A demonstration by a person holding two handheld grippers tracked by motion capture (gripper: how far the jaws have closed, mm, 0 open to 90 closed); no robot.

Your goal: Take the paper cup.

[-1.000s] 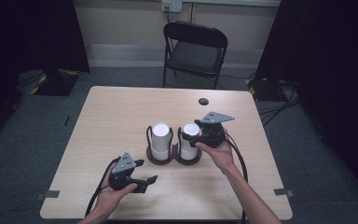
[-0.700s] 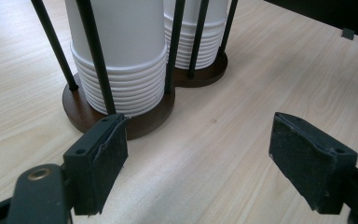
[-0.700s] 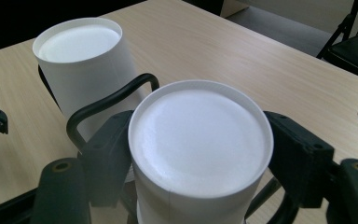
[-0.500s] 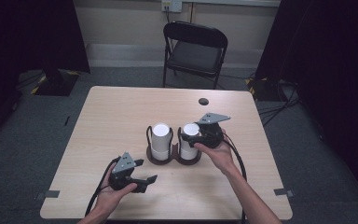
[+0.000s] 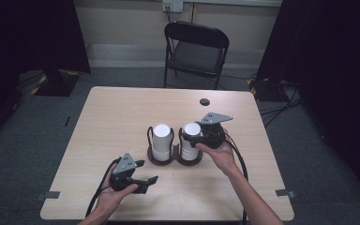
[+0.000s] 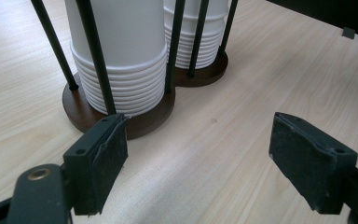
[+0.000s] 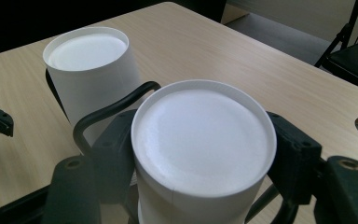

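Observation:
Two stacks of upturned white paper cups stand in a black wire holder on dark round bases (image 5: 159, 159) at the table's middle. My right gripper (image 5: 191, 136) has just been closing, and its pads now press on both sides of the top cup of the right stack (image 5: 190, 145). In the right gripper view that cup (image 7: 200, 135) sits between the jaws of the right gripper (image 7: 205, 156), with the left stack (image 7: 86, 65) behind. My left gripper (image 5: 146, 171) rests open near the front left, pointing at the holder. Its view has the left gripper (image 6: 200, 158) empty before the base (image 6: 135, 121).
A black folding chair (image 5: 197, 47) stands beyond the table's far edge. A small dark round hole (image 5: 205, 101) lies in the tabletop at the back right. Bare wood (image 5: 112, 117) surrounds the cup holder on all sides.
The right gripper's jaws have drawn in onto the top cup of the right stack. Both hands have stayed where they were.

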